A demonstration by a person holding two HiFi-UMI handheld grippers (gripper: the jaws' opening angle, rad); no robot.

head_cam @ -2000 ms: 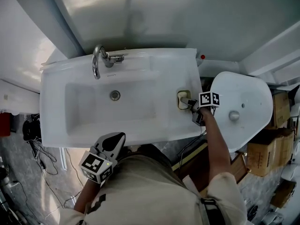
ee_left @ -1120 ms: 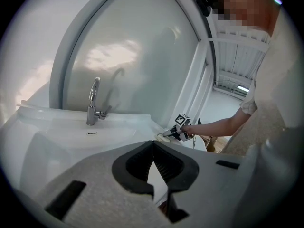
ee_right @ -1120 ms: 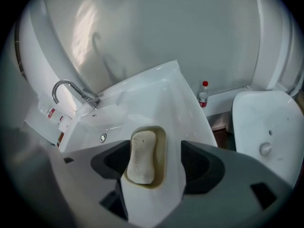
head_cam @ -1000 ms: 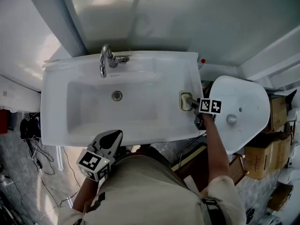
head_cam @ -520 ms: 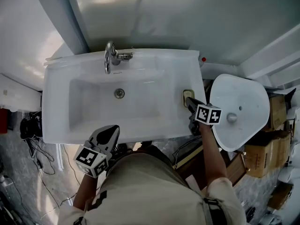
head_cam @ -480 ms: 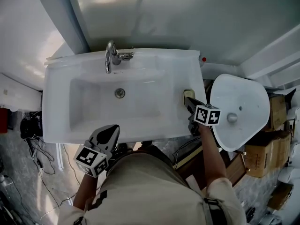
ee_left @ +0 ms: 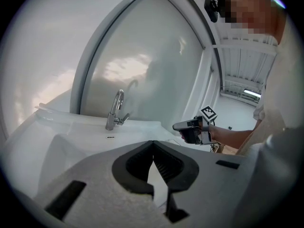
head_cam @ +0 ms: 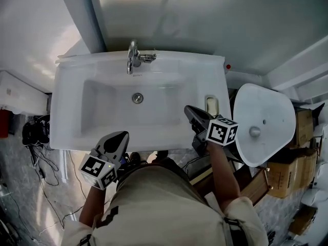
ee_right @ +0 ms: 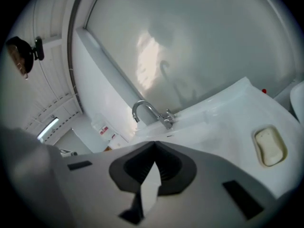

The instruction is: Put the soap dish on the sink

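The cream soap dish (head_cam: 211, 105) lies flat on the right rim of the white sink (head_cam: 66, 132), free of both grippers; in the right gripper view the soap dish (ee_right: 270, 147) is low at the right. My right gripper (head_cam: 188, 109) hovers over the sink's front right, just left of the dish, shut and empty. Its fingertips meet in the right gripper's own view (ee_right: 154, 144). My left gripper (head_cam: 122, 135) is at the sink's front edge, also shut with nothing in it, and from the left gripper (ee_left: 153, 142) the right gripper (ee_left: 176, 126) shows beyond.
A chrome faucet (head_cam: 134, 58) stands at the back of the basin, with the drain (head_cam: 137, 98) in the middle. A second white basin (head_cam: 264, 122) leans right of the sink, with cardboard boxes (head_cam: 292, 173) beyond. Cables (head_cam: 36, 132) lie on the floor at the left.
My right gripper has come off the soap dish and drawn back left and up over the sink's front. The dish stays on the rim. The left gripper has shifted only slightly.
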